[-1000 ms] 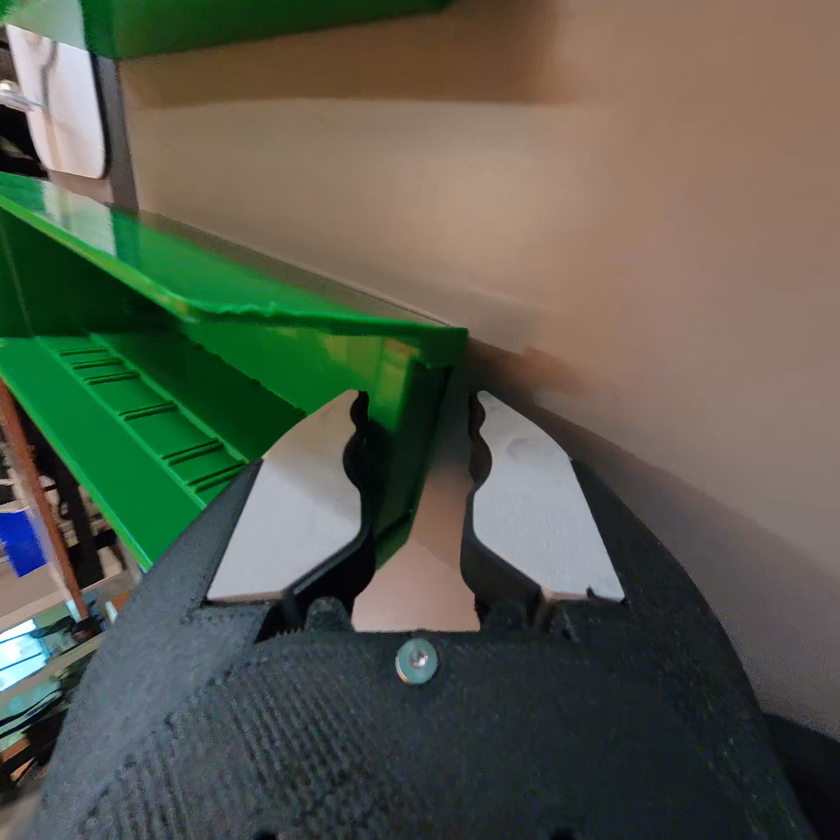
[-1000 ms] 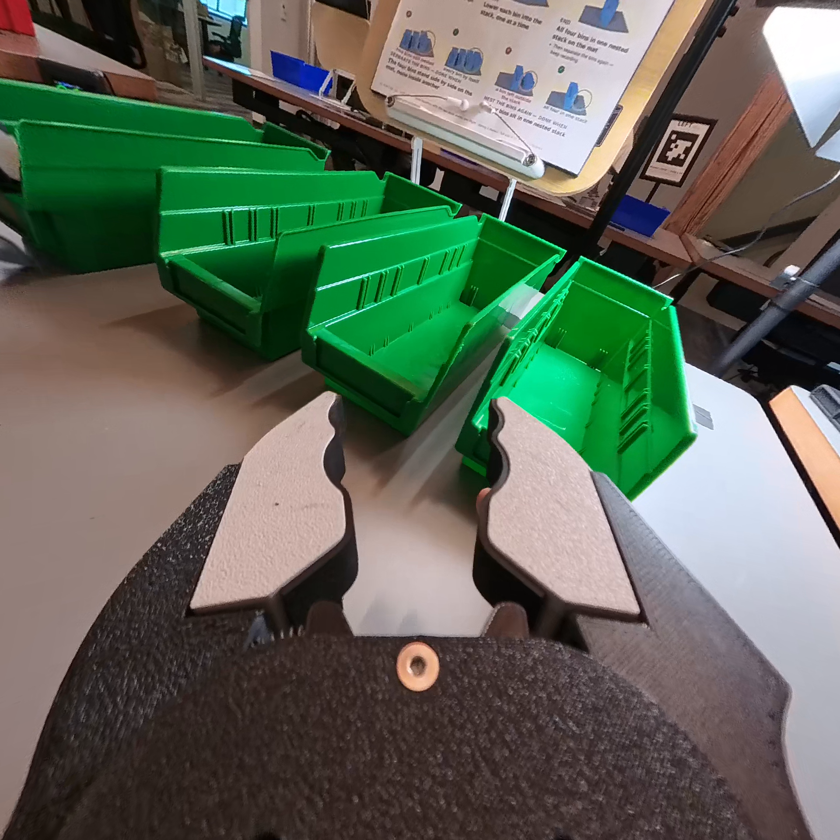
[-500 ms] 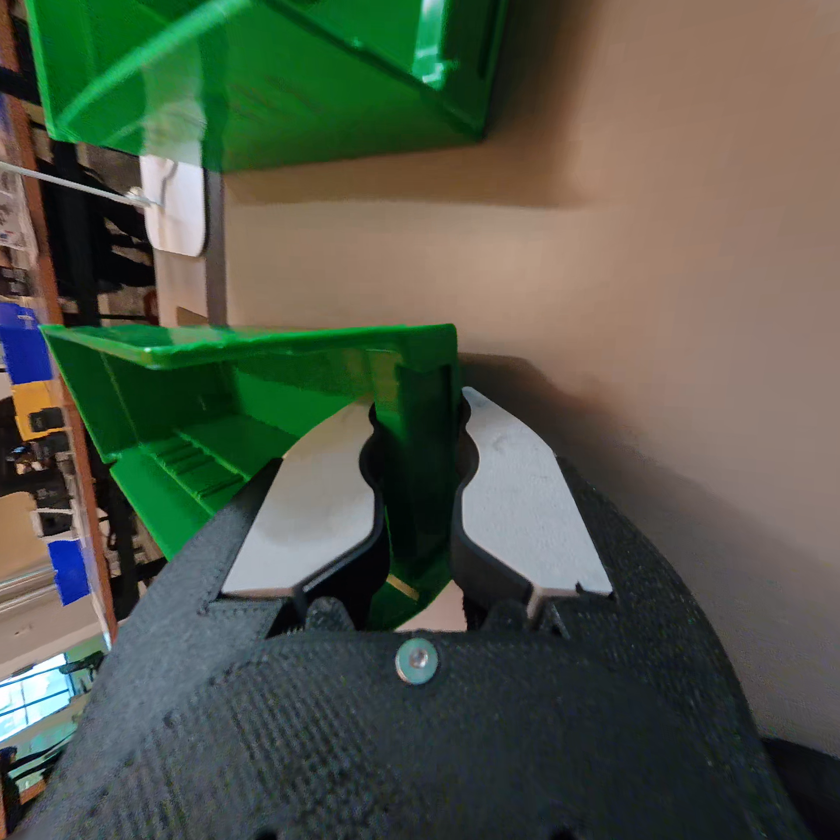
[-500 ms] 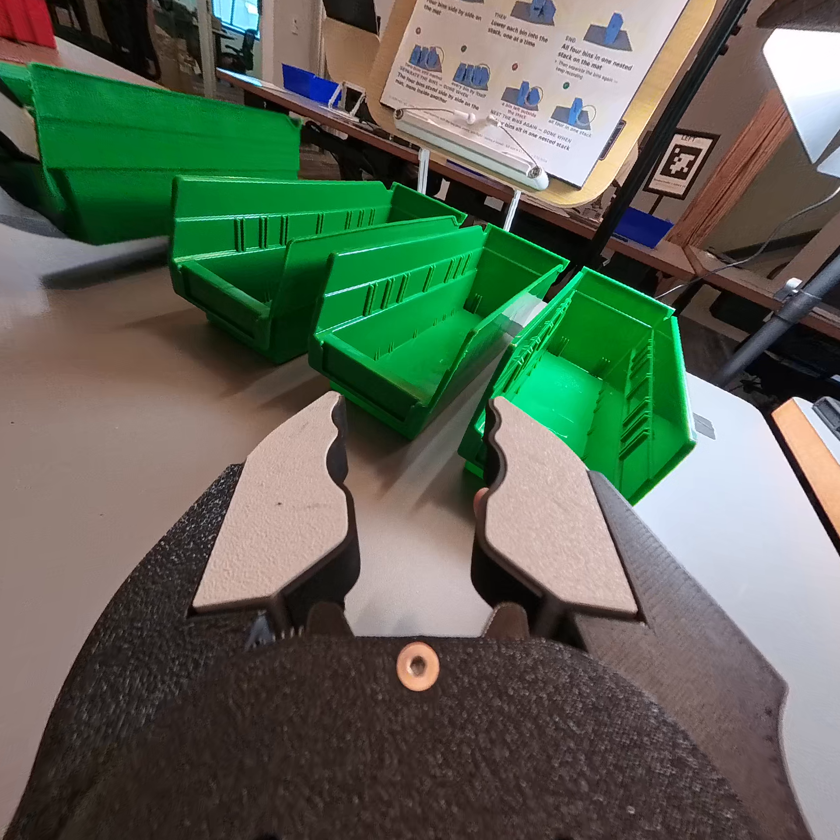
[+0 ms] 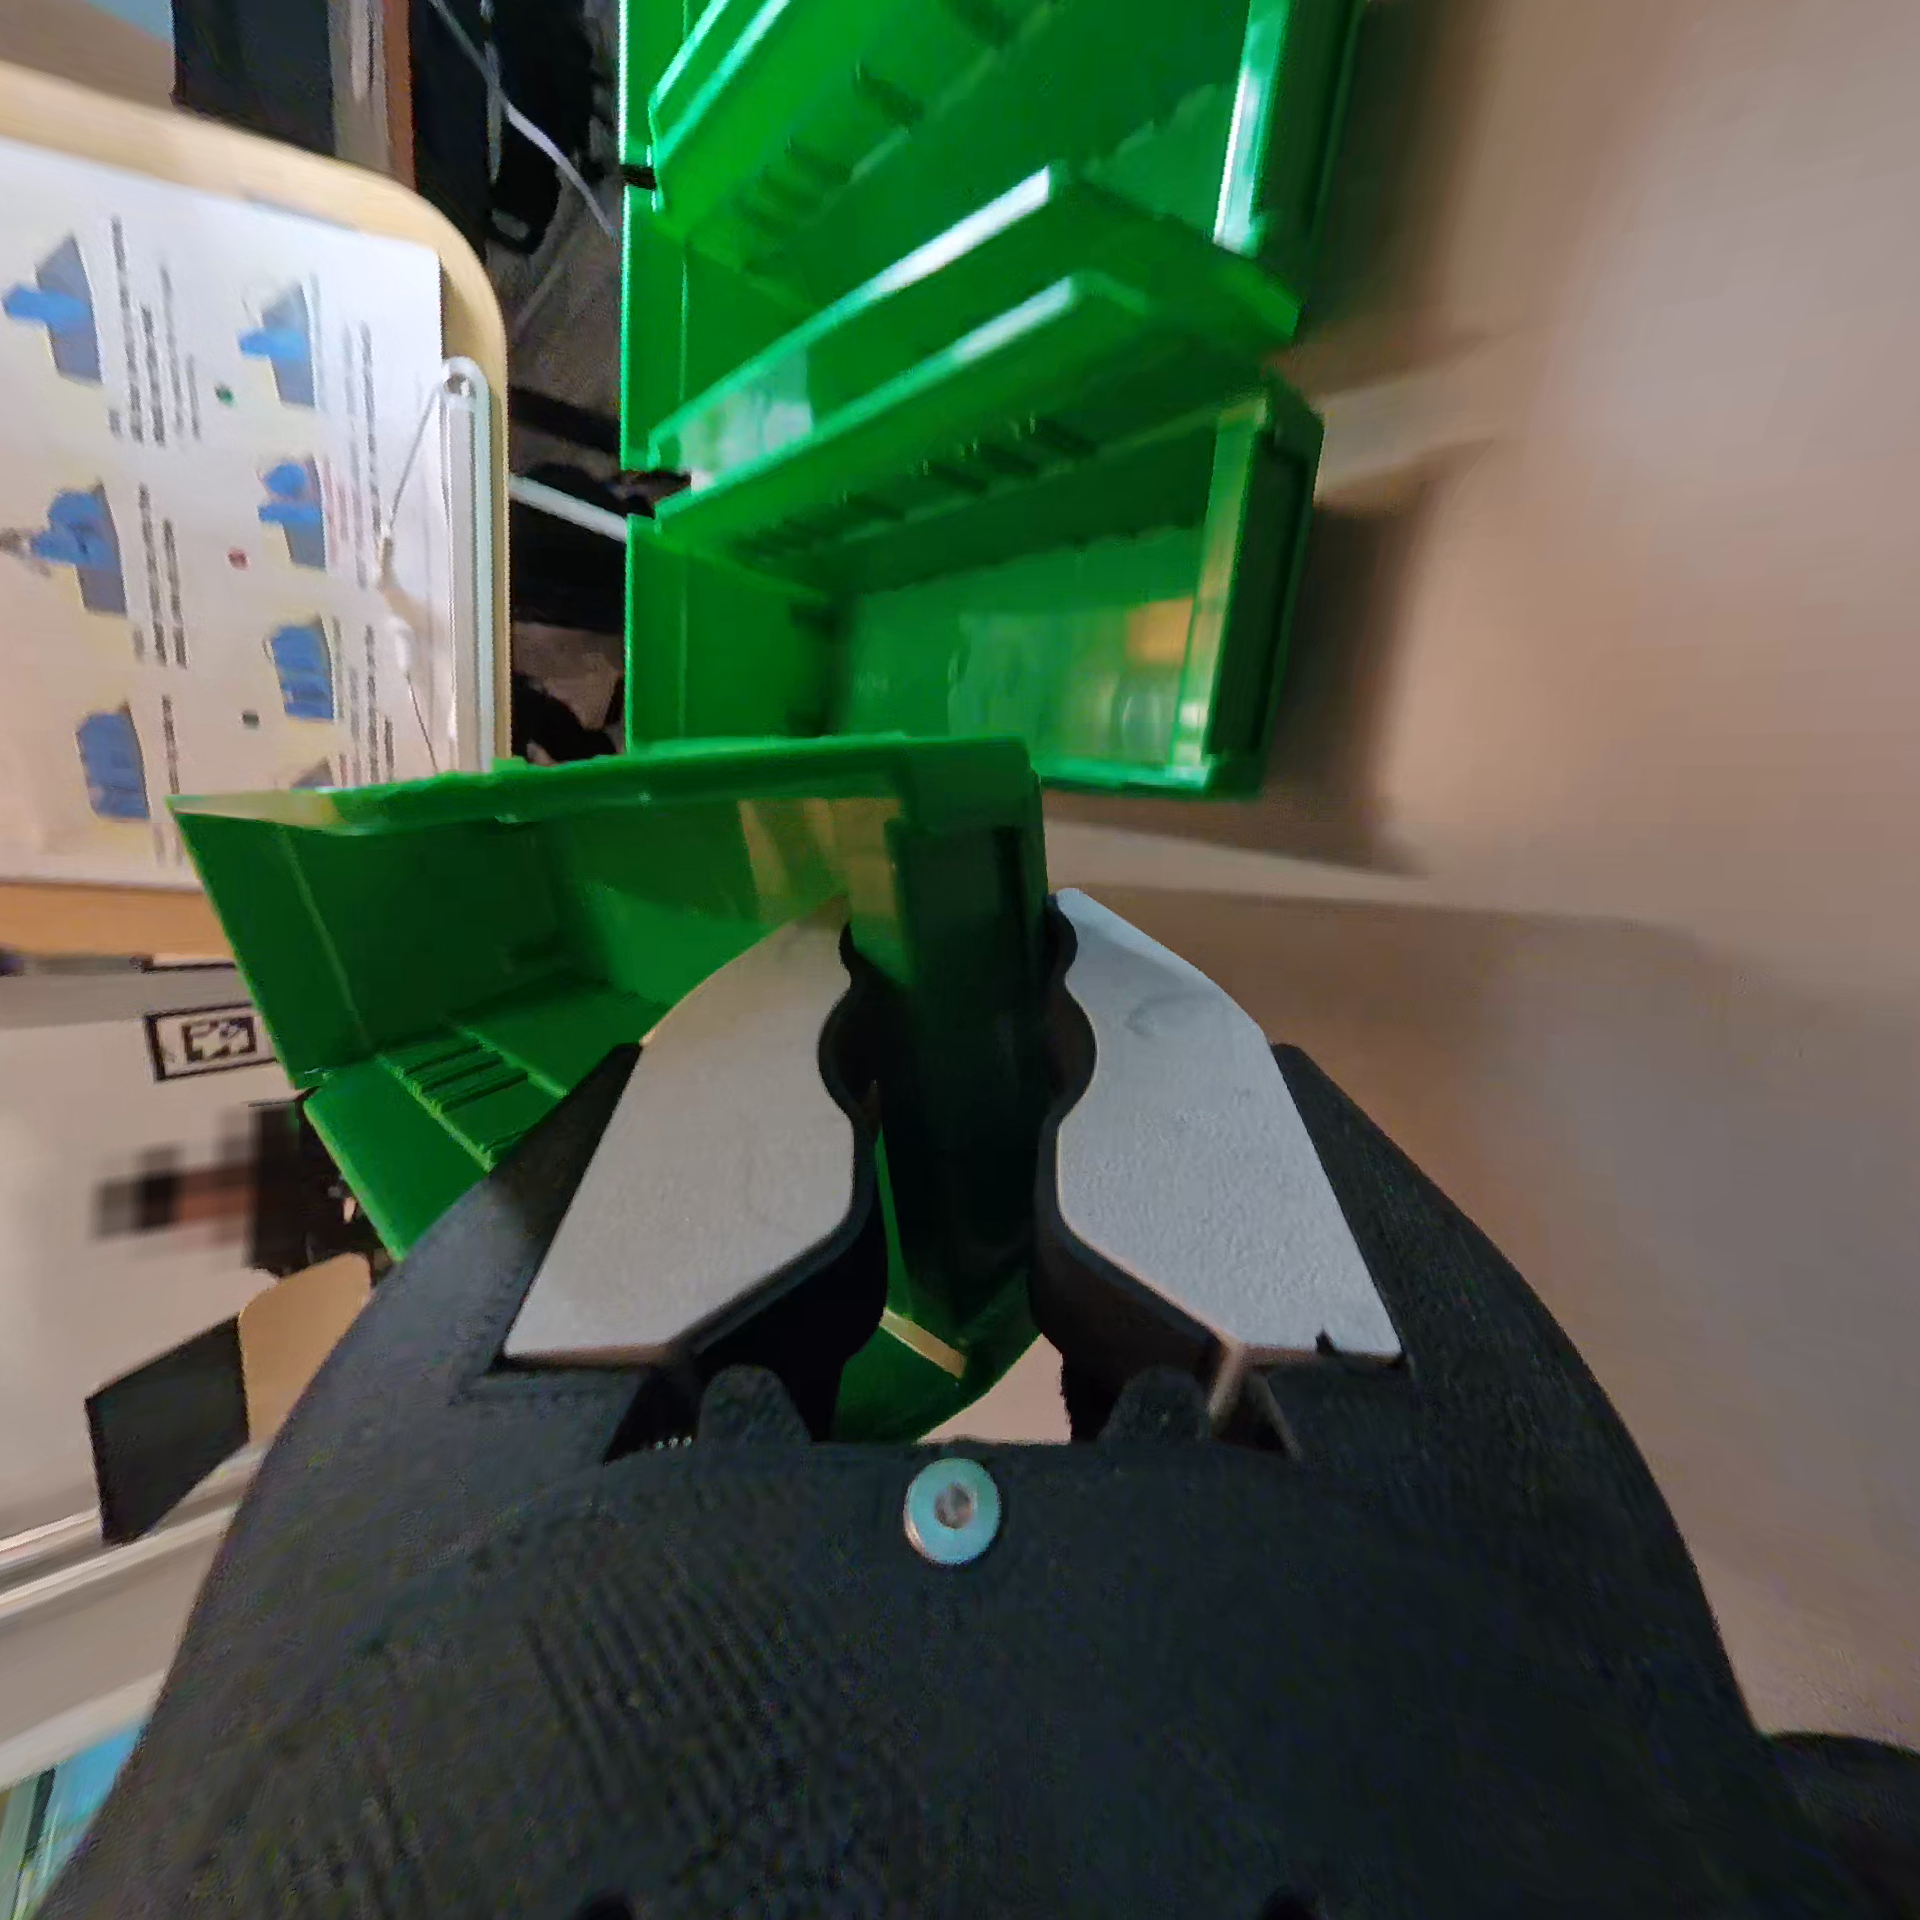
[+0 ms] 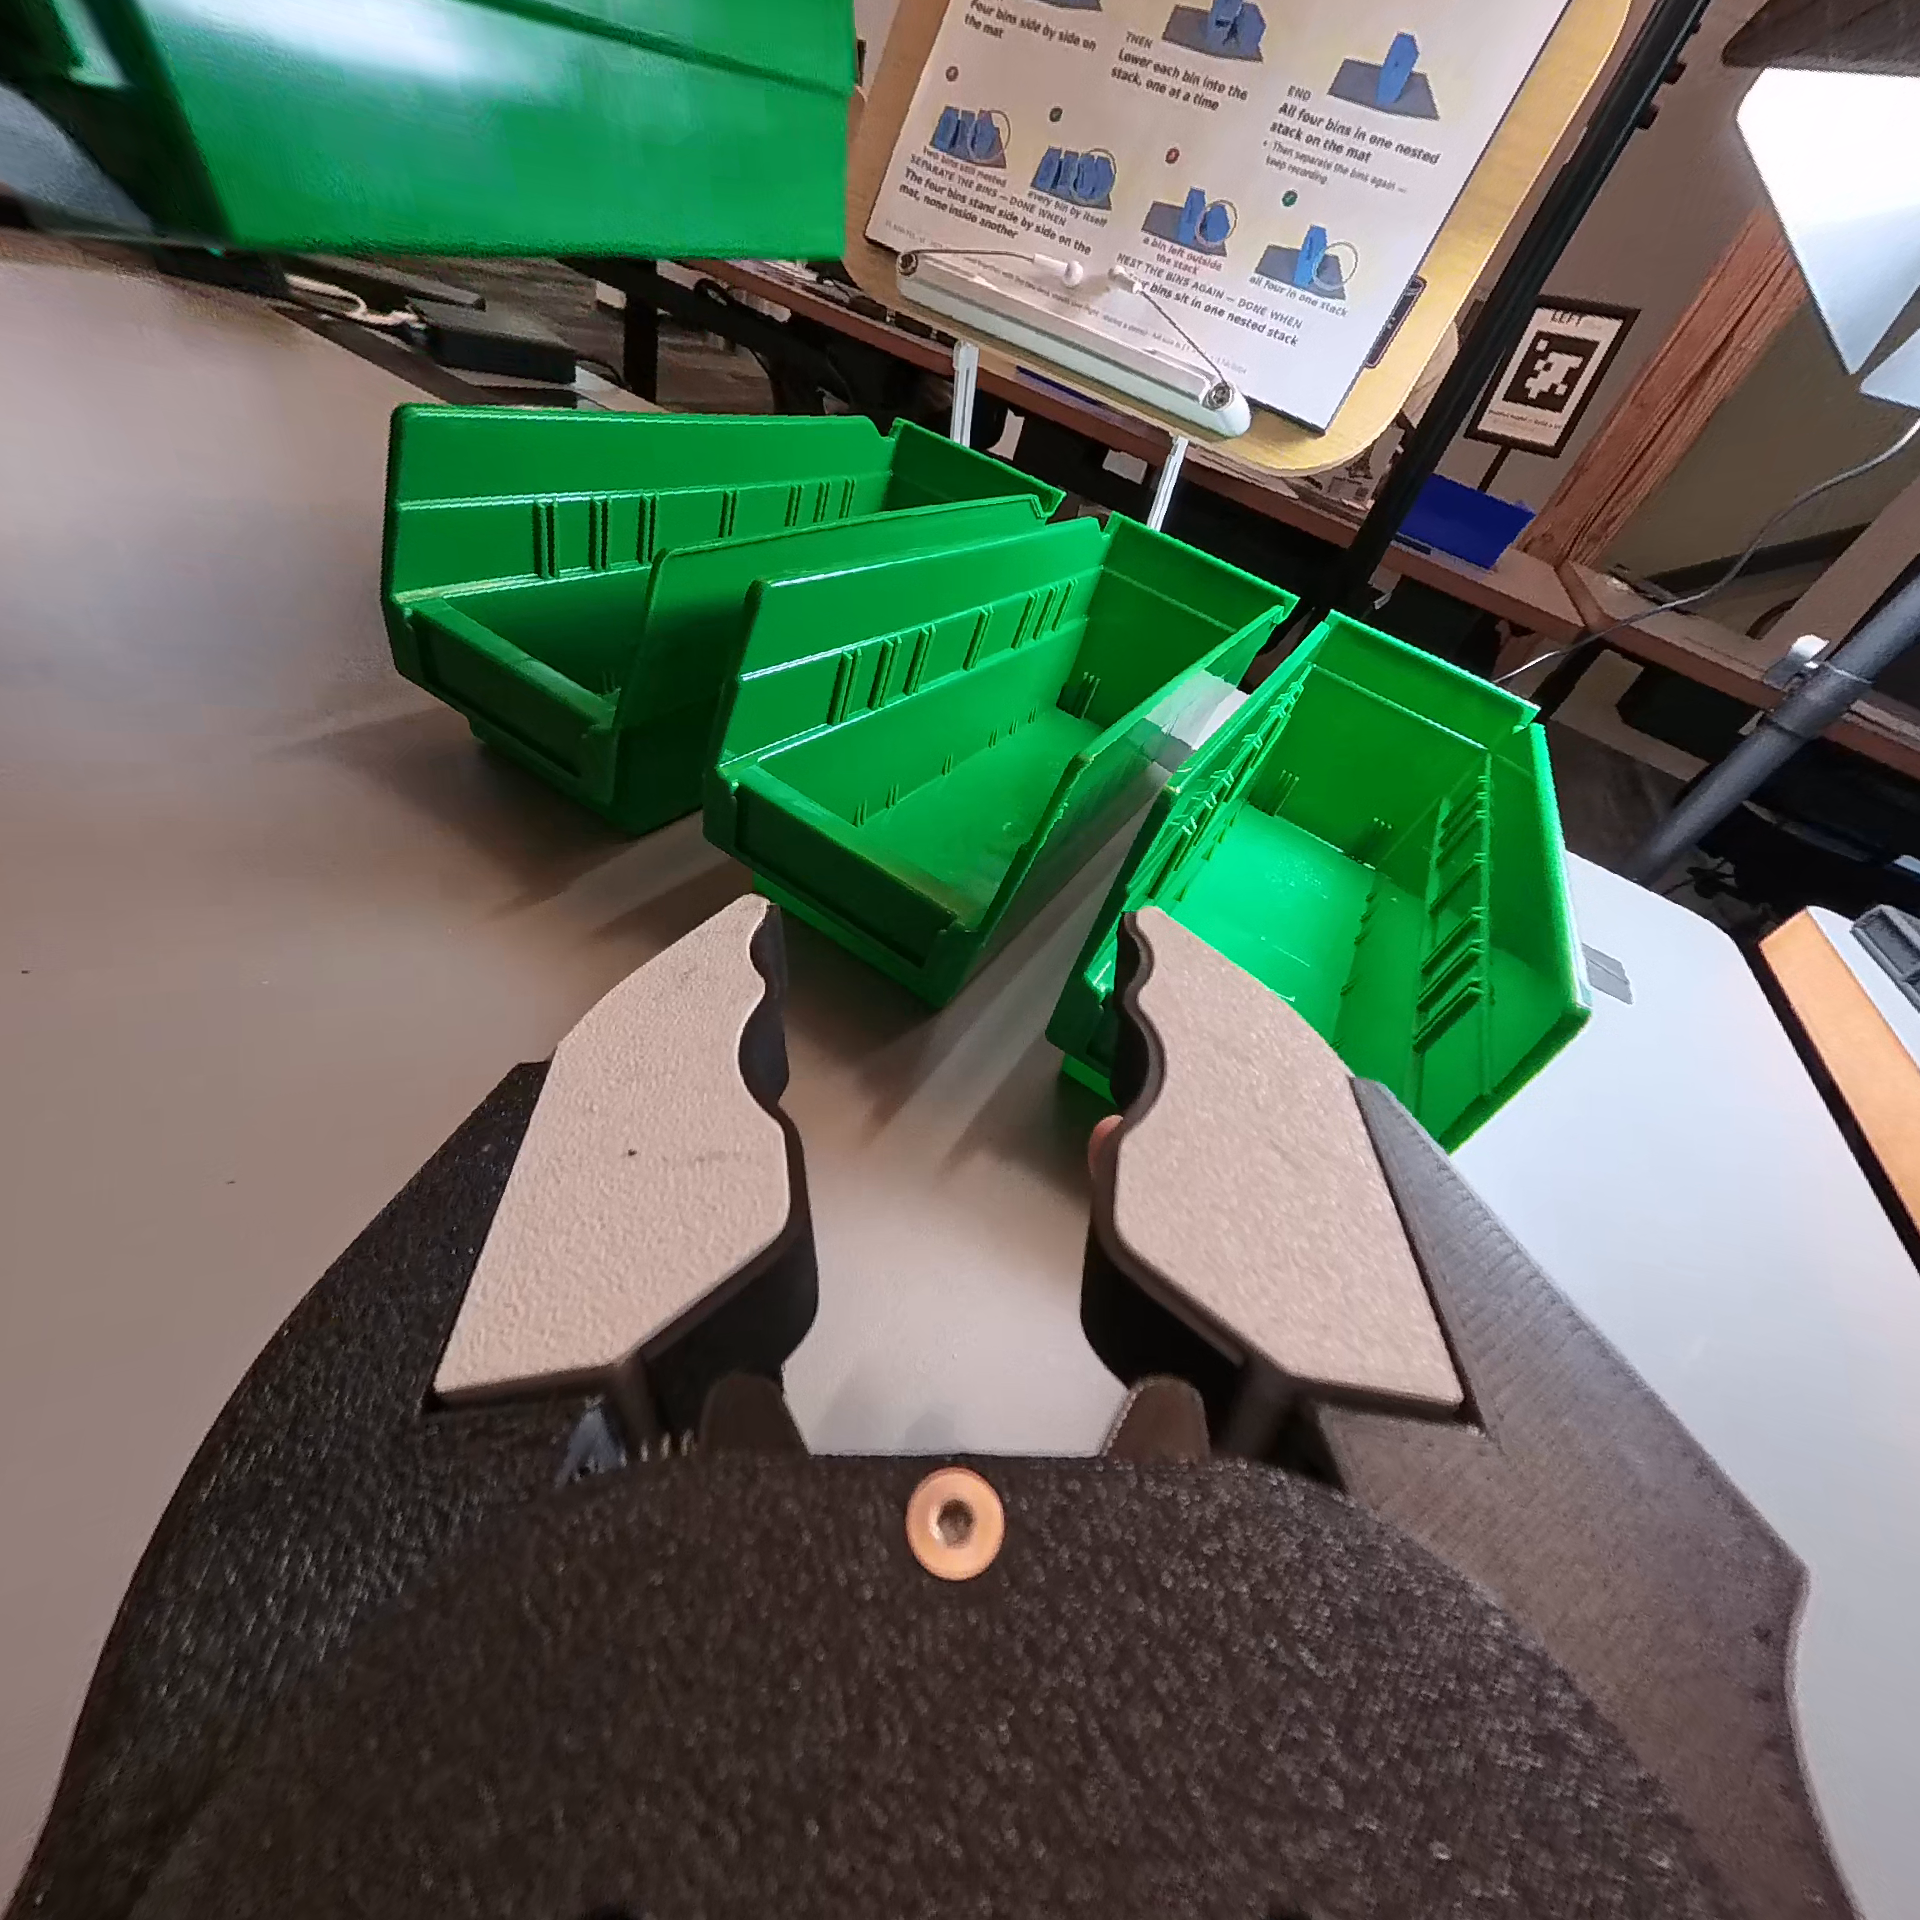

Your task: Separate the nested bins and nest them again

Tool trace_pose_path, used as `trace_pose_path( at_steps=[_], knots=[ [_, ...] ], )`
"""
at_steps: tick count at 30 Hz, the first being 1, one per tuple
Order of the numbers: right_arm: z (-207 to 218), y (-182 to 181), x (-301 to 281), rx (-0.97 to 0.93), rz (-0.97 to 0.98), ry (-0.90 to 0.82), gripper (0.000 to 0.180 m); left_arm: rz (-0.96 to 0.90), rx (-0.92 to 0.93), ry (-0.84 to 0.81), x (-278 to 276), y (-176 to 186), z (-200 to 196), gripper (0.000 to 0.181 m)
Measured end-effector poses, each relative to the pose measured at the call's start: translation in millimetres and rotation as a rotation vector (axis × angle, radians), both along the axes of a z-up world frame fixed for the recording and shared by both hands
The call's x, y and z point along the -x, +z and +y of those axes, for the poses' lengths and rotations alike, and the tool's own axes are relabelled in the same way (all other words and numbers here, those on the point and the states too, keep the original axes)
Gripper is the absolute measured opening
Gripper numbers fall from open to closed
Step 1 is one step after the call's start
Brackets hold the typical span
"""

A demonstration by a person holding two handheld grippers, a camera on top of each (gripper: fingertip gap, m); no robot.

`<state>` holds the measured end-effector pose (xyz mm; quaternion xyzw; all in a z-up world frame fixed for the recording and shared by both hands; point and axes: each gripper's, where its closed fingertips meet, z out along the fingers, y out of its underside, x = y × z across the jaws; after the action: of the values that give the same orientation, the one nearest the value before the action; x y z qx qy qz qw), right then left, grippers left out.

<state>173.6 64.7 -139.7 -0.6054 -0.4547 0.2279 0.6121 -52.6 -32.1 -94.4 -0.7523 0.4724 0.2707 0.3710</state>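
A printed instruction sheet (image 6: 1174, 156) with blue diagrams stands on a wooden board (image 6: 1455, 343) at twelve o'clock; a black-and-white coded marker sign (image 6: 1553, 379) hangs at two o'clock.

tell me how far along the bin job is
Separating looks done: three green bins sit side by side on the table. In hand: the left gripper is shut on the fourth bin, held in the air. The right gripper is open. Left: all the nesting.

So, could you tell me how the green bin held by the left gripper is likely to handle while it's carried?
The held bin looks rigid, holding shape from one wall. Pinched at one end by the left gripper, it may swing. Glossy plastic could slip.
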Motion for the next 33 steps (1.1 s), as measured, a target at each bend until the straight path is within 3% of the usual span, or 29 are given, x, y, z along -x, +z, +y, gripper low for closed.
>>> trace_pose_path(
  at_steps=[5,11,20,33],
  knots=[
    [0,5,-3,-0.001,0.024,-0.003,0.061,-0.031,0.077,-0.037,-37,6,34,0.03],
    [0,9,-6,0.007,0.049,-0.003,0.062,0.018,0.169,0.009,-55,-17,65,0.03],
    [-2,14,-8,0.009,0.073,0.0,0.063,0.052,0.234,0.008,-57,-54,78,0.03],
    [-2,12,-8,0.013,0.064,0.0,0.063,0.062,0.244,-0.024,-57,-74,77,0.029]
  ],
)
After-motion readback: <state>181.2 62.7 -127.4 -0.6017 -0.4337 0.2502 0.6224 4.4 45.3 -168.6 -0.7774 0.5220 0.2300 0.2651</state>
